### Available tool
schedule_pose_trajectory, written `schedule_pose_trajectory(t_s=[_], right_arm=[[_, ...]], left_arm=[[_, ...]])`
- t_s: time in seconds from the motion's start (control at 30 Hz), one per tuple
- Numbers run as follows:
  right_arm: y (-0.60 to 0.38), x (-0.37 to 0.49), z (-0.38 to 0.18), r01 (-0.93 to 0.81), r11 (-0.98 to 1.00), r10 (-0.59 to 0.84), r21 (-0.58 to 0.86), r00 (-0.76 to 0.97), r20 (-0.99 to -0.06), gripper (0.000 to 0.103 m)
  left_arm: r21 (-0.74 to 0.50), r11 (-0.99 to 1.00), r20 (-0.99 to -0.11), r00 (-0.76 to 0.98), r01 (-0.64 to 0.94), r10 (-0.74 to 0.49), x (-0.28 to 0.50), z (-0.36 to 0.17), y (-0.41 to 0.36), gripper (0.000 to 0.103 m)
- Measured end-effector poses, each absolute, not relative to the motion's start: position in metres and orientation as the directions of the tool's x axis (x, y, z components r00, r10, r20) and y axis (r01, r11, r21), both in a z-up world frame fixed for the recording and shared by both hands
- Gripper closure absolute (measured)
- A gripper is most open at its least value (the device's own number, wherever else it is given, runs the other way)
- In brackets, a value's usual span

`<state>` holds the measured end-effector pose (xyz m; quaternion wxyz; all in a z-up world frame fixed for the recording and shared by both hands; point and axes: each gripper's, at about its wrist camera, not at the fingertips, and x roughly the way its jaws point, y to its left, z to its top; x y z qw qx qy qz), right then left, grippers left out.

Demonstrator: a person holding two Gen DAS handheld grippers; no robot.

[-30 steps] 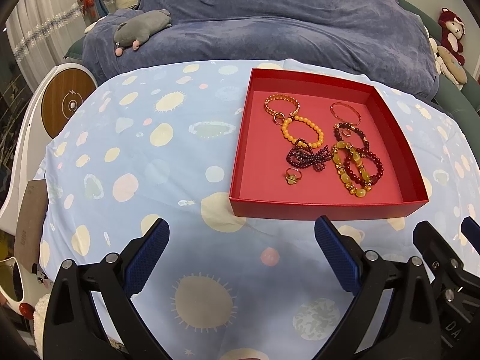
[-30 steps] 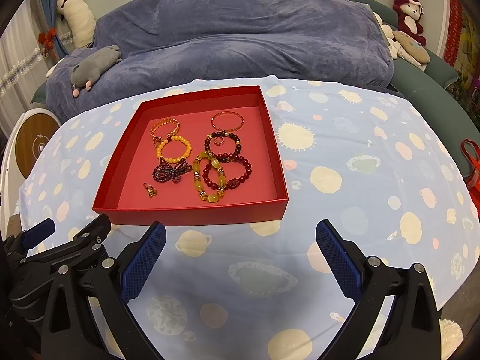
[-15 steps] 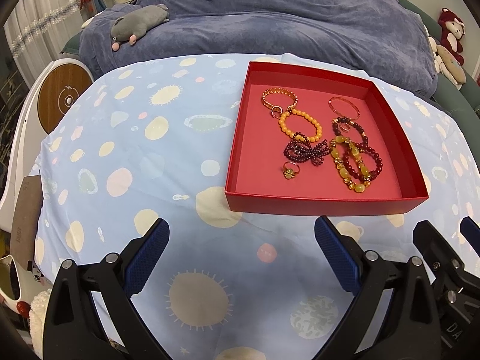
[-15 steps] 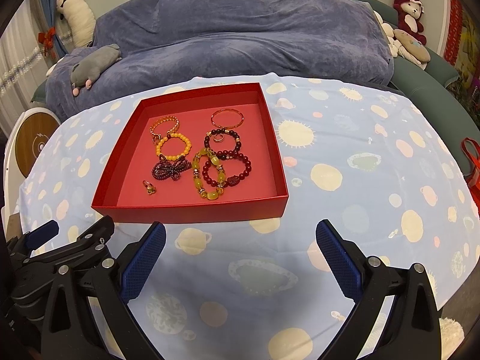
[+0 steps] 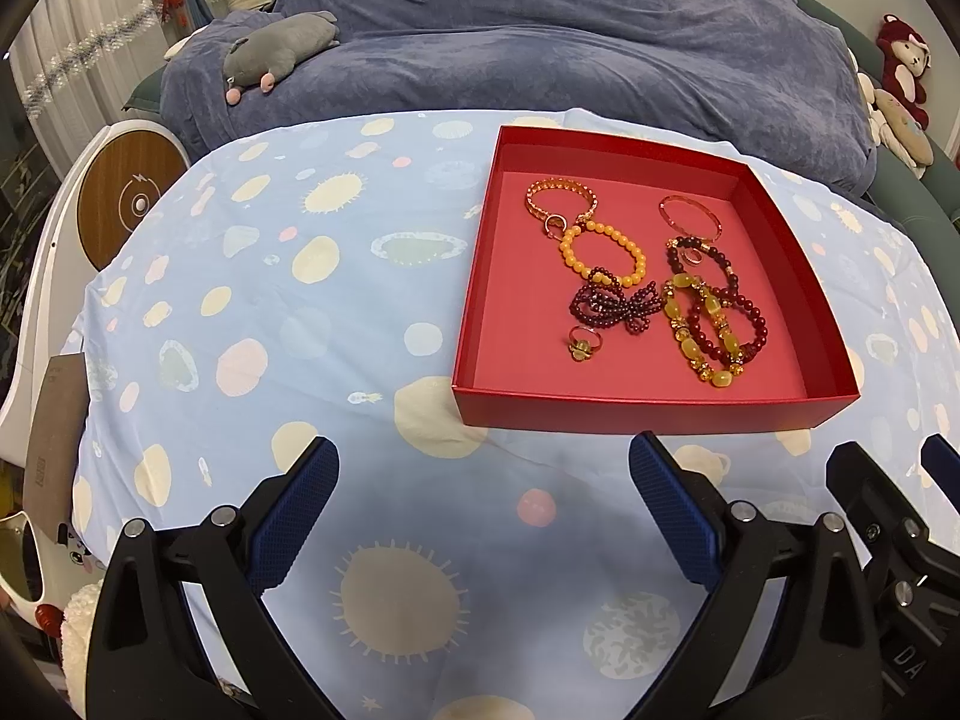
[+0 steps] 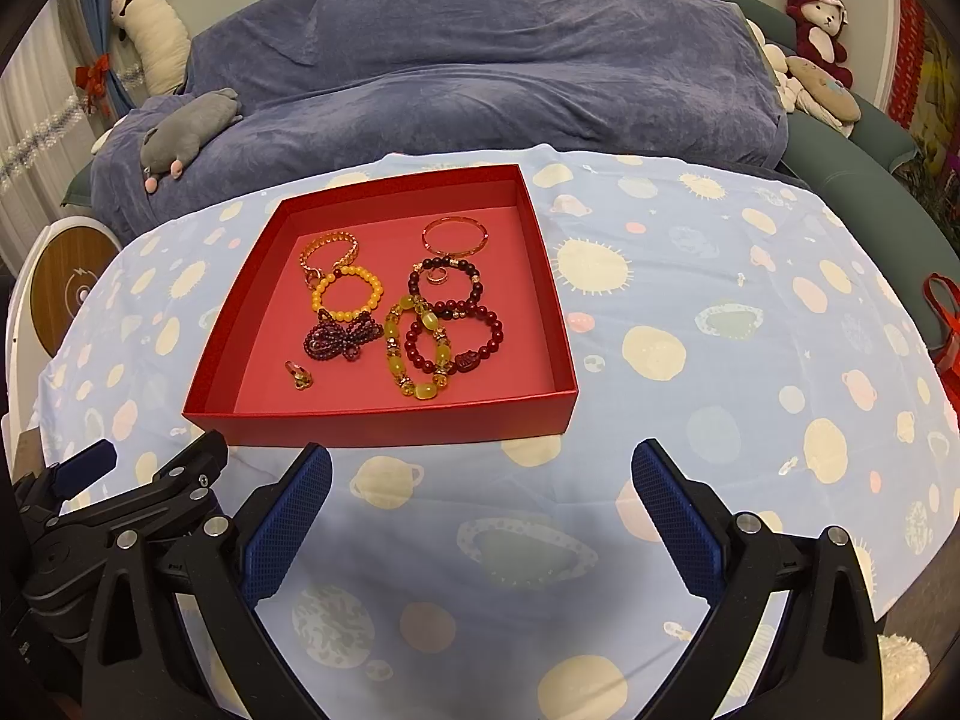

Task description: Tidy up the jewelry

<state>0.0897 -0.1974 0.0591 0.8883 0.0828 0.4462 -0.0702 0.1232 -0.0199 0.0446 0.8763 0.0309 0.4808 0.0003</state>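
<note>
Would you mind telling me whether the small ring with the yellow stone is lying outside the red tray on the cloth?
No, the ring lies inside the red tray, near its front wall.

The left gripper (image 5: pixel 483 504) and right gripper (image 6: pixel 480 507) look alike: matte black angular arms with silver screw heads, each ending in blue, finely textured pads (image 6: pixel 288 531). White lettering, possibly "DA", marks the right gripper's black body in the left wrist view.
</note>
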Motion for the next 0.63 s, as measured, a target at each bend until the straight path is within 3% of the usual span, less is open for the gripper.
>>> schedule_pose_trajectory(t_s=[0.63], right_arm=[[-0.1981,0.0892,0.0586,0.197,0.977,-0.051,0.083,0.592,-0.804,0.006]], left_arm=[[0.074,0.997,-0.825,0.563,0.038,0.04,0.1238,0.0501,-0.0221,0.011]])
